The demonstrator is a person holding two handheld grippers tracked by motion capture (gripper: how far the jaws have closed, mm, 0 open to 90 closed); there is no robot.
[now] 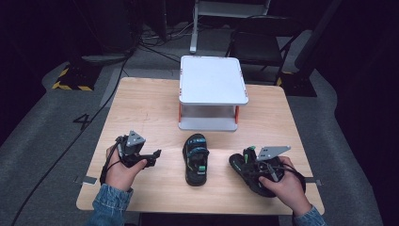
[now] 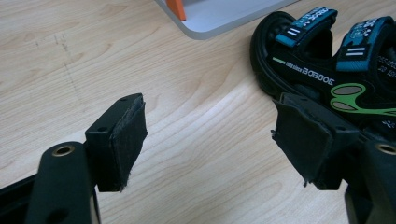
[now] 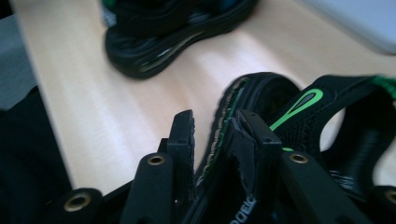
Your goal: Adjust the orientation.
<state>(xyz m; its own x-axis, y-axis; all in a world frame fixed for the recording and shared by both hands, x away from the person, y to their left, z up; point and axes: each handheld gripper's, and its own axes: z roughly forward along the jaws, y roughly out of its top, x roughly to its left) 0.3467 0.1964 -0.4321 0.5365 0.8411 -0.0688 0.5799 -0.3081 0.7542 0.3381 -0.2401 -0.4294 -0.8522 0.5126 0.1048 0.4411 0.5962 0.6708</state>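
Right gripper (image 3: pixel 212 128) pinches the sandal (image 3: pixel 327 121) by its sole edge; thin bite, it could slip. Left gripper (image 2: pixel 210 135) waits released.

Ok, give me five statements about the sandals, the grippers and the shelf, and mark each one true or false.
1. Two sandals lie on the table. True: the middle sandal and the right-hand sandal.
2. The left gripper holds a sandal. False: its jaws stand open over bare wood.
3. The right gripper has the right-hand sandal's edge between its jaws. True.
4. A sandal sits on the white shelf. False: its top is bare.
5. The middle sandal has blue straps. True.
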